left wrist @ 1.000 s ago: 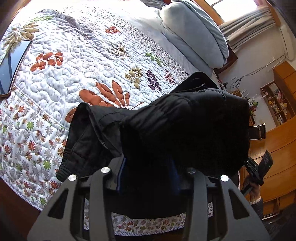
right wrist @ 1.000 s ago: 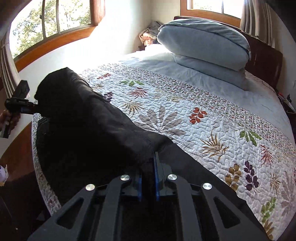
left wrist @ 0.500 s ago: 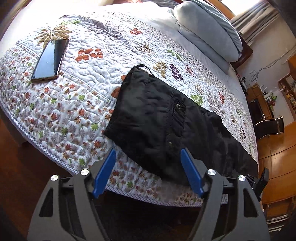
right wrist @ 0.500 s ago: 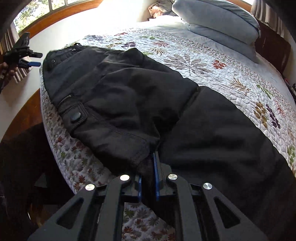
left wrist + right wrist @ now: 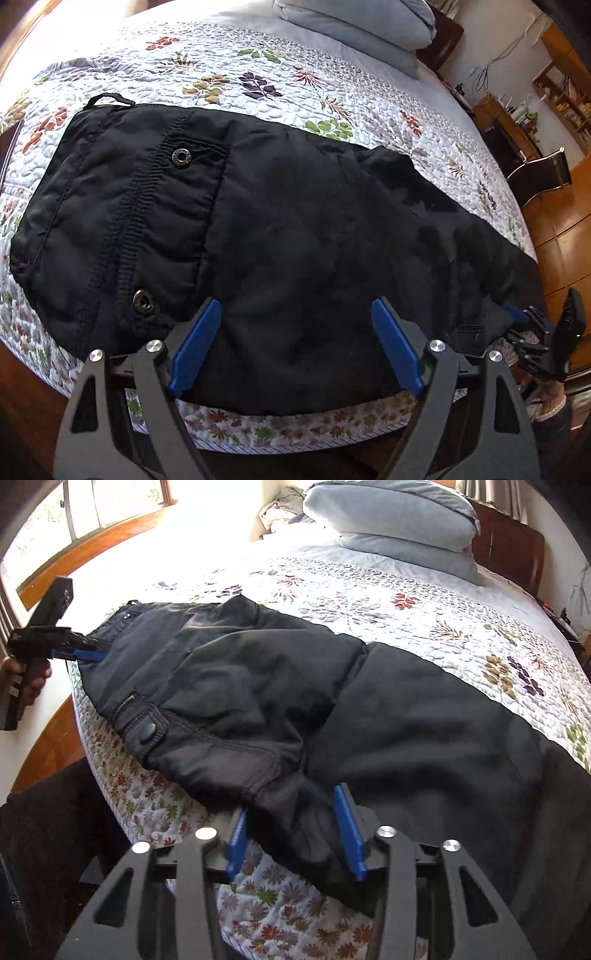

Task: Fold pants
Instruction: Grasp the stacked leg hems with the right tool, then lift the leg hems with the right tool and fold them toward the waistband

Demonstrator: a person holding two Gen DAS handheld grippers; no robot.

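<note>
Lying lengthwise along the bed's (image 5: 295,48) near edge, the black pants (image 5: 277,229) are spanned by both tools, the left tool (image 5: 295,347) at the waistband (image 5: 136,221) end and the right tool (image 5: 291,834) at the crotch fold, each just opened with cloth loose between unpressing pads.

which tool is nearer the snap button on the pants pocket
Left. The left tool hovers right beside the snap button; the right tool sits farther along the pants.

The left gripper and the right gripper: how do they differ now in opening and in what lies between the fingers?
The left gripper stands wider than the right gripper. The left straddles a flat stretch of the black pants; the right has a bunched fold between its pads, loose. Both have just been opening, and both are at the near edge of the quilt.
</note>
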